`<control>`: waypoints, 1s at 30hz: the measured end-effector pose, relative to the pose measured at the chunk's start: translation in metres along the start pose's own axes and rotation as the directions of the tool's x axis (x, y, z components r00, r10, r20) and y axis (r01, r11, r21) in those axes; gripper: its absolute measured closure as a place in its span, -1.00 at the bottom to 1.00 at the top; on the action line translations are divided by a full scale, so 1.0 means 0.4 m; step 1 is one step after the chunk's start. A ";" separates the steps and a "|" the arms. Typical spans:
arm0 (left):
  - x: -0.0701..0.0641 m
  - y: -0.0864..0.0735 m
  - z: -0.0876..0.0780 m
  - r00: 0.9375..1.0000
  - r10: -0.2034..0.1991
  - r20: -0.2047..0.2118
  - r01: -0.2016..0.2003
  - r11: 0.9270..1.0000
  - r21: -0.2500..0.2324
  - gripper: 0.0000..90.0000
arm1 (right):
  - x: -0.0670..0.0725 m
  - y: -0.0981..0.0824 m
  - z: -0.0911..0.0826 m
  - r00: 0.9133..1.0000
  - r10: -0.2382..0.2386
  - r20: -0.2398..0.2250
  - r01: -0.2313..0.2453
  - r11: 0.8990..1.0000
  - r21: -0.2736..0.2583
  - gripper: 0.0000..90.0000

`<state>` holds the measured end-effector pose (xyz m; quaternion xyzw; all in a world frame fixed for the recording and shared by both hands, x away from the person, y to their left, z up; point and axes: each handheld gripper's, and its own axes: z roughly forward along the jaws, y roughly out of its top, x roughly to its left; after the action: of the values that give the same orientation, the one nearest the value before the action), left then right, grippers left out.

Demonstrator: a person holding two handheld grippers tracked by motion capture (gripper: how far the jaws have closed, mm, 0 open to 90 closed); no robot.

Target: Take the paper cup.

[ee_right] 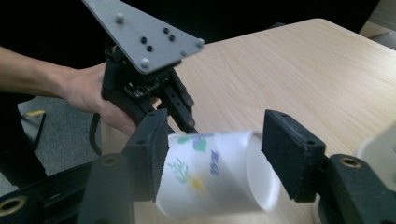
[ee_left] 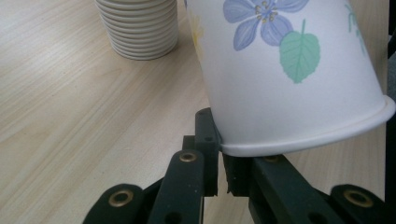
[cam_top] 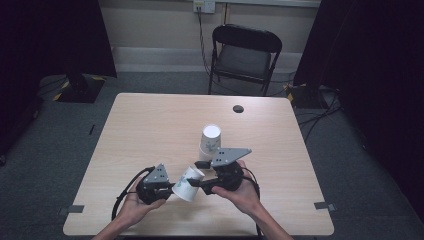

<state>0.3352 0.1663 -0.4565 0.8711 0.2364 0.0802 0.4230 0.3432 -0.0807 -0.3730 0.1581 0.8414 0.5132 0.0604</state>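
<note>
A white paper cup (cam_top: pixel 186 185) printed with flowers lies tilted just above the near part of the table. My left gripper (cam_top: pixel 167 191) is shut on its rim; in the left gripper view the two jaws (ee_left: pixel 222 172) pinch the rolled lip of the cup (ee_left: pixel 289 70). My right gripper (cam_top: pixel 200 174) comes from the right with a pad on each side of the cup (ee_right: pixel 215 172) near its base, and the pads (ee_right: pixel 289 158) touch it. The left gripper (ee_right: pixel 184 119) and the hand holding it also show beyond the cup in the right gripper view.
A stack of upside-down paper cups (cam_top: pixel 210 142) stands mid-table just behind the grippers, its ribbed rims (ee_left: pixel 140 28) close by. A dark round spot (cam_top: pixel 238 108) lies near the table's (cam_top: pixel 150 130) far edge. A black folding chair (cam_top: pixel 245 55) stands beyond it.
</note>
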 end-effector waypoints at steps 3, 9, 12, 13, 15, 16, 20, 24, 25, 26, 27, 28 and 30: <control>-0.002 0.000 0.004 1.000 -0.003 -0.005 0.003 1.000 0.007 0.91 | 0.009 0.007 0.022 0.999 -0.032 -0.012 0.032 0.999 0.026 0.08; 0.004 -0.002 0.004 1.000 -0.018 -0.014 0.019 0.999 0.029 0.92 | 0.022 0.020 0.061 0.991 -0.131 -0.025 0.133 0.984 0.115 0.14; 0.007 -0.002 0.000 1.000 -0.026 -0.014 0.027 0.999 0.025 0.92 | 0.026 0.022 0.077 0.983 -0.181 -0.033 0.184 0.970 0.161 0.04; 0.009 -0.002 -0.001 1.000 -0.023 -0.013 0.023 0.999 0.028 0.92 | 0.027 0.021 0.081 0.980 -0.196 -0.033 0.199 0.965 0.171 -0.01; 0.009 -0.003 0.000 1.000 -0.025 -0.012 0.025 0.999 0.033 0.92 | 0.026 0.017 0.087 0.975 -0.220 -0.035 0.223 0.958 0.182 -0.09; 0.008 -0.003 0.000 1.000 -0.024 -0.012 0.025 0.999 0.034 0.92 | 0.026 0.015 0.089 0.972 -0.230 -0.036 0.233 0.955 0.183 -0.14; 0.006 -0.002 0.001 0.999 -0.032 0.009 0.032 0.999 0.029 0.93 | 0.031 0.009 0.092 0.958 -0.284 -0.043 0.286 0.937 0.202 -0.28; 0.009 -0.002 0.004 0.997 -0.056 0.045 0.056 0.998 0.011 0.94 | 0.033 0.001 0.090 0.947 -0.316 -0.052 0.320 0.920 0.225 -0.28; 0.009 -0.001 0.004 0.997 -0.063 0.051 0.062 0.998 0.007 0.93 | 0.033 -0.001 0.090 0.945 -0.321 -0.054 0.325 0.918 0.227 -0.28; 0.010 -0.001 0.005 0.997 -0.061 0.054 0.060 0.998 0.010 0.93 | 0.034 -0.004 0.089 0.944 -0.325 -0.050 0.328 0.916 0.229 -0.27; 0.009 -0.002 0.006 0.996 -0.070 0.060 0.070 0.998 0.003 0.93 | 0.035 -0.006 0.089 0.941 -0.335 -0.051 0.337 0.912 0.234 -0.27; 0.009 -0.003 0.007 0.995 -0.075 0.069 0.075 0.997 0.003 0.93 | 0.036 -0.007 0.089 0.938 -0.342 -0.054 0.345 0.908 0.236 -0.27; 0.009 -0.004 0.008 0.994 -0.079 0.078 0.079 0.997 0.002 0.93 | 0.039 -0.009 0.089 0.932 -0.359 -0.050 0.360 0.899 0.250 -0.24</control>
<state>0.3391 0.1667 -0.4601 0.8632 0.2539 0.0295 0.4355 0.3371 -0.0471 -0.3919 0.0058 0.9151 0.3810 0.1319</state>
